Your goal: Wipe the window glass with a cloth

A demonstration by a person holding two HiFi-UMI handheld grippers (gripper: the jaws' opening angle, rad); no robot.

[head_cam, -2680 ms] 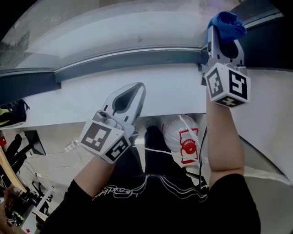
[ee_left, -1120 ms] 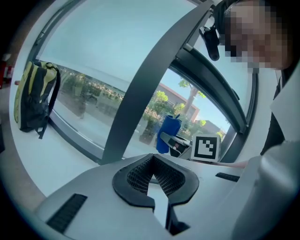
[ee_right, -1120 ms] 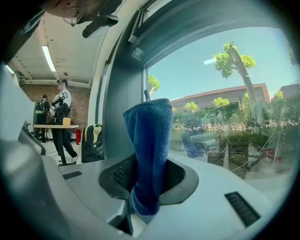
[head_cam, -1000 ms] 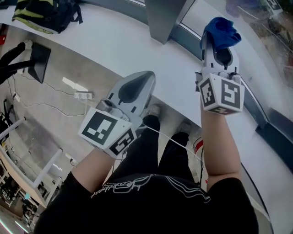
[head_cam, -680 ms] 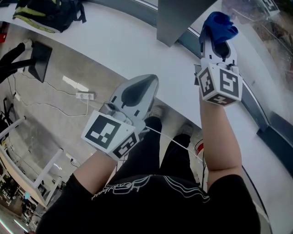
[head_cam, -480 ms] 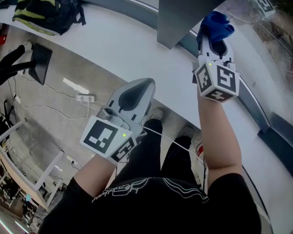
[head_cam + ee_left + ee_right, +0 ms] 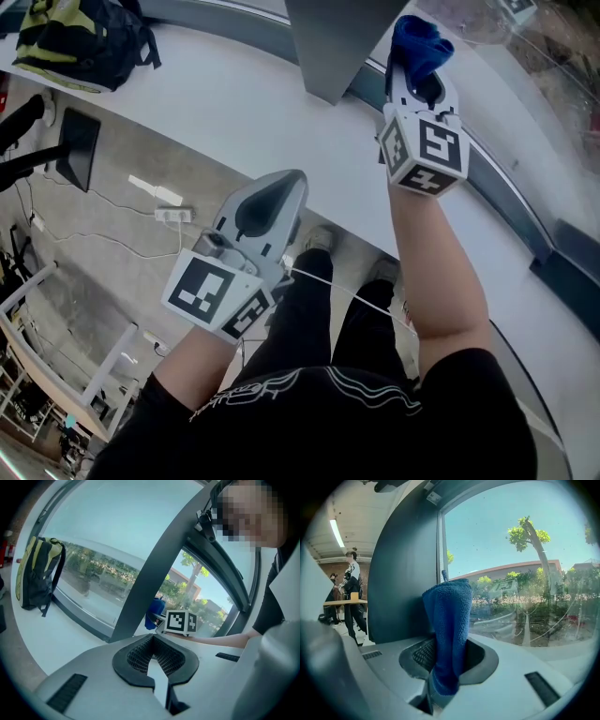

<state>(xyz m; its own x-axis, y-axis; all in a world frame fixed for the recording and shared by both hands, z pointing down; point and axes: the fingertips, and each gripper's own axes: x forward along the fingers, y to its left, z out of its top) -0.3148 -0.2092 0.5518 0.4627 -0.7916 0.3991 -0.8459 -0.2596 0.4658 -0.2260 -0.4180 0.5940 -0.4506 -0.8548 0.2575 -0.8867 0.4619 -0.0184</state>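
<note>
The blue cloth [image 7: 447, 634] sticks up from the right hand-held gripper [image 7: 418, 67], whose jaws are closed tight on it. It is up near the window glass [image 7: 525, 573], beside a dark window post [image 7: 408, 573]. The left hand-held gripper [image 7: 153, 639] is lower, over the white sill's [image 7: 234, 94] edge, closed with nothing in it. A backpack [image 7: 84, 42] lies on the sill.

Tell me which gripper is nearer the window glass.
Right. The right gripper, shut on the blue cloth, is up close to the window glass beside the dark post; the left gripper hangs back by the sill's inner edge, farther from the glass.
</note>
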